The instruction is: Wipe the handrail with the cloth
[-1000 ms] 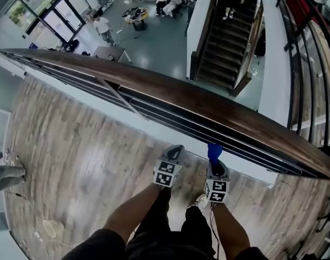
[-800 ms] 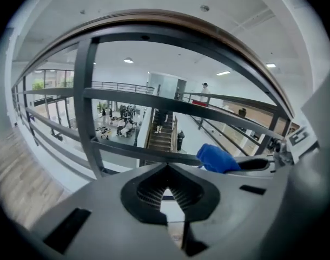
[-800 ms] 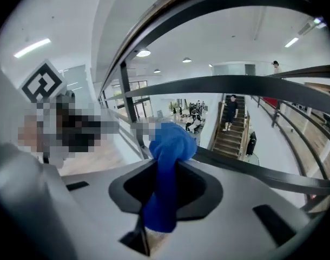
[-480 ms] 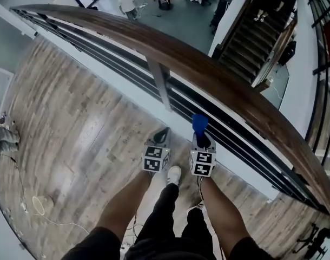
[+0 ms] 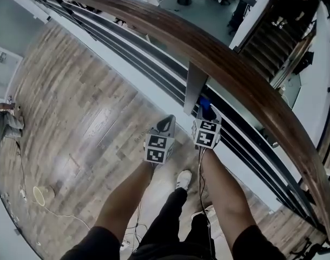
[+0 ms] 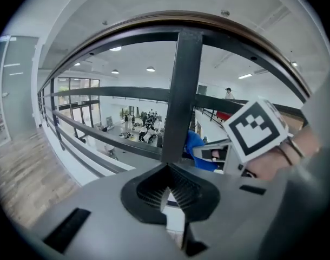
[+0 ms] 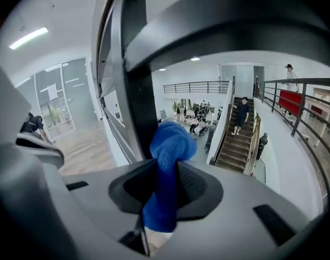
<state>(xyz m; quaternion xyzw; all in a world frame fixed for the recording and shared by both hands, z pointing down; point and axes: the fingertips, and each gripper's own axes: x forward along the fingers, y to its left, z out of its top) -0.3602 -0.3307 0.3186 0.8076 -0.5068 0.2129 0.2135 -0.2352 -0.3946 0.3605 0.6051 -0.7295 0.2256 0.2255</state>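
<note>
Handrail first: the dark brown wooden handrail (image 5: pixel 246 85) sweeps in a long curve from the upper left to the lower right of the head view, topping a railing of dark horizontal metal bars (image 5: pixel 127 53). The bunched blue cloth (image 7: pixel 167 161) sits lower than that rail, up against the bars and right by the dark upright metal post (image 5: pixel 195 88). Whether it actually touches the post can't be made out.

And the right gripper (image 5: pixel 205 112) has it! Its fingers (image 7: pixel 195 187) are clamped on the cloth's lower part, and the rounded top bulges out above them, with the post rising just behind in the right gripper view.

Over to the left gripper (image 5: pixel 166 124), just beside the right one and a touch further from the railing. Its fingers (image 6: pixel 187 192) are pressed together with nothing between them, pointing at the same post.

Both of the person's bare forearms (image 5: pixel 127 199) reach forward over the grey wood-plank floor (image 5: pixel 89 118), a white shoe (image 5: pixel 183 179) showing between them. Beyond the railing, a dark staircase (image 7: pixel 235 145) drops to a lower level where a group of people (image 7: pixel 197 123) is gathered.
</note>
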